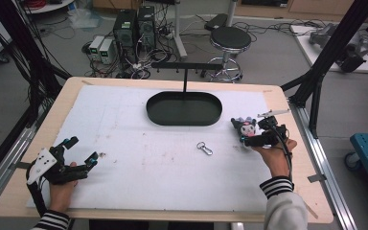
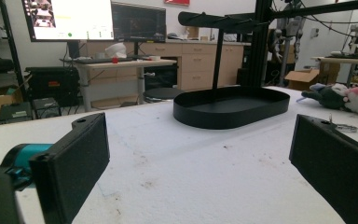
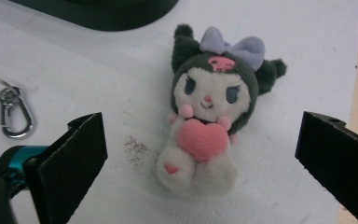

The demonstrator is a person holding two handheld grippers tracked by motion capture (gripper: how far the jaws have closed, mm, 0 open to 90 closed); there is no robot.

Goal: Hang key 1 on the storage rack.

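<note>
At the table's right side, the right gripper (image 1: 249, 136) hovers over a small plush toy (image 3: 208, 114) lying face up on the white mat (image 1: 139, 143), jaws spread wide either side of it, not touching; a metal clip (image 1: 204, 148) lies nearby; the left gripper (image 1: 79, 151), jaws also released, rests well apart near the left edge, facing the black oval tray (image 2: 233, 106).

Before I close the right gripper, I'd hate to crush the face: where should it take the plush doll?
Grip the plush doll across its soft white body at the pink heart, from above. It lies on its back between the open jaws of the right gripper, and the body is narrower than the wide-eared head.
</note>
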